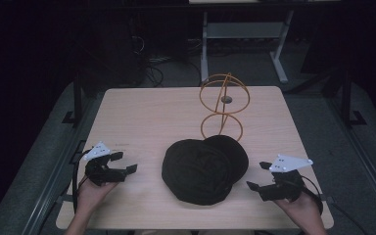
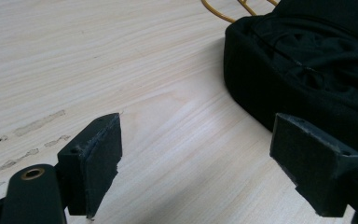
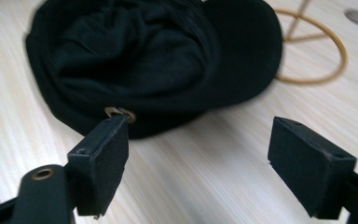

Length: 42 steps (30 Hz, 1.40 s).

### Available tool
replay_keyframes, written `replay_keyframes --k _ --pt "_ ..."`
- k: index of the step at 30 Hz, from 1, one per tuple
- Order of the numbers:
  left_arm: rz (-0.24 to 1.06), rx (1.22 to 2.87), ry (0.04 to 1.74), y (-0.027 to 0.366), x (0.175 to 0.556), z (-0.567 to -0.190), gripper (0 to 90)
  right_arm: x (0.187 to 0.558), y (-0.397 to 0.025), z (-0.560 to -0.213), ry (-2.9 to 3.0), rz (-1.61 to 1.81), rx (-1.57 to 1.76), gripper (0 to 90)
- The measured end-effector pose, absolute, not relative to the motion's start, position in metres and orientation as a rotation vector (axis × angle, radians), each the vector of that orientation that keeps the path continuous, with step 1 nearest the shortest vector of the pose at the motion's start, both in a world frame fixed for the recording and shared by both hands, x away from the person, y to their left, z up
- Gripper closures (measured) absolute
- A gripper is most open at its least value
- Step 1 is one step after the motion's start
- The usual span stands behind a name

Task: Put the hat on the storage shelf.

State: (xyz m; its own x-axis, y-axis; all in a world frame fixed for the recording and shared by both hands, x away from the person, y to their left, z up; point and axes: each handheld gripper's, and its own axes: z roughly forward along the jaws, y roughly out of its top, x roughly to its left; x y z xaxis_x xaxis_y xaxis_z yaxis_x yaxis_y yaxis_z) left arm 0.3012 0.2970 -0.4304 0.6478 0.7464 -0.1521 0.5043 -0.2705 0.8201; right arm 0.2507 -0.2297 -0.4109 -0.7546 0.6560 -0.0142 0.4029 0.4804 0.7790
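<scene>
A black cap [image 1: 203, 168] lies on the wooden table [image 1: 142, 112], its brim toward the far right. Behind it stands a gold wire stand [image 1: 223, 105] with a round ring base and a hoop top. My left gripper [image 1: 124, 162] rests low at the cap's left, open and empty; the cap's side [image 2: 307, 70] shows just past its right jaw. My right gripper [image 1: 259, 175] is at the cap's right, open and empty. In the right gripper view the cap [image 3: 158, 60] lies just ahead of the jaws, with a small metal ring [image 3: 120, 112] at its edge and the stand's base ring [image 3: 317, 51] behind.
The table's front edge runs close under both hands. Bare tabletop lies at the left and back left. Beyond the table stand a desk frame [image 1: 245, 34] and loose cables on a dark floor.
</scene>
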Motion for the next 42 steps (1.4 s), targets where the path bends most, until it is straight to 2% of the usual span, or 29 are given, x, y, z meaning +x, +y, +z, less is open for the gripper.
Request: replay_keyframes --k 12,26,42 --pt "0.333 1.949 0.979 0.297 0.301 -0.431 16.5 0.247 -0.189 -0.395 2.500 1.163 0.712 26.9" --pt "0.342 1.939 0.987 0.299 0.301 -0.430 16.6 0.257 -0.138 -0.393 2.659 1.110 0.584 40.5" --pt "0.339 1.930 0.995 0.300 0.301 -0.431 16.6 0.263 -0.102 -0.401 2.763 1.028 0.448 43.8"
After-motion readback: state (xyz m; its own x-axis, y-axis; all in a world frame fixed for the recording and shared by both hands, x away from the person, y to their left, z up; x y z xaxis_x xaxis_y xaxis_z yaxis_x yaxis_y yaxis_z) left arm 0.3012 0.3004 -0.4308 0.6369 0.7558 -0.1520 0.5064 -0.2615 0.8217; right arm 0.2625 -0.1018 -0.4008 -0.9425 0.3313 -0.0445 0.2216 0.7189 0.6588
